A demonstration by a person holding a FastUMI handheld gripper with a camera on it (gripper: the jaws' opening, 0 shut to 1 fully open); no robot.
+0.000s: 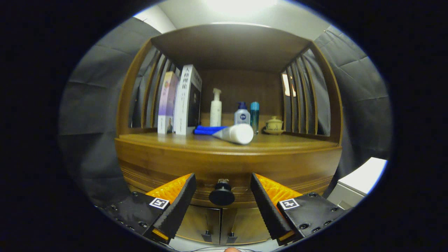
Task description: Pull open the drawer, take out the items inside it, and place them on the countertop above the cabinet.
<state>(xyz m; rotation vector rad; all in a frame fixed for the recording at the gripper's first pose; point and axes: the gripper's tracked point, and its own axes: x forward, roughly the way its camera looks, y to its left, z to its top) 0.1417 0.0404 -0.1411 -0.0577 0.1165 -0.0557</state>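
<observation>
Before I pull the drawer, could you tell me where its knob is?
The knob sits on the drawer front below the countertop, between the open gripper's fingers, not yet gripped.

My gripper (223, 183) has its fingers spread either side of the black drawer knob (221, 194). The cabinet (227, 157) is warm brown wood. On its top, mid-frame, lie a white tube (236, 133) and a blue cloth (208, 130); behind stand a white pump bottle (216, 108), a teal bottle (254, 113) and a yellowish lidded cup (274, 124).

Wooden cabinet (227, 157) (slatted sides), grey walls (91, 115).
</observation>
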